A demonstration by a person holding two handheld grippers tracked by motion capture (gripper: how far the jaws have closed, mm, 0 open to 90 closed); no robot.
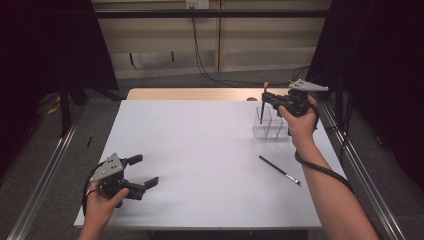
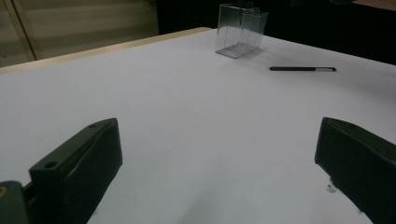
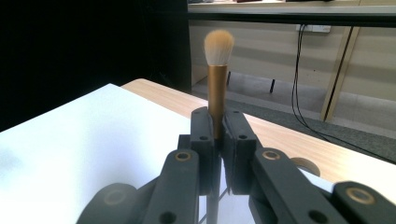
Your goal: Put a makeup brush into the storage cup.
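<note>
My right gripper (image 1: 270,100) is raised over the far right of the white table (image 1: 200,160), forearm reaching forward, wrist bent leftward. Its jaws are clamped on the makeup brush with a gold ferrule and tan bristles (image 3: 218,84), held upright, bristles up, its dark handle dipping into the clear plastic divided holder (image 1: 270,125). My left gripper (image 1: 142,172) sits low near the table's near left corner, hand curled around it, jaws spread wide with nothing between. A thin black brush (image 1: 280,170) lies flat between the holder and the near edge.
</note>
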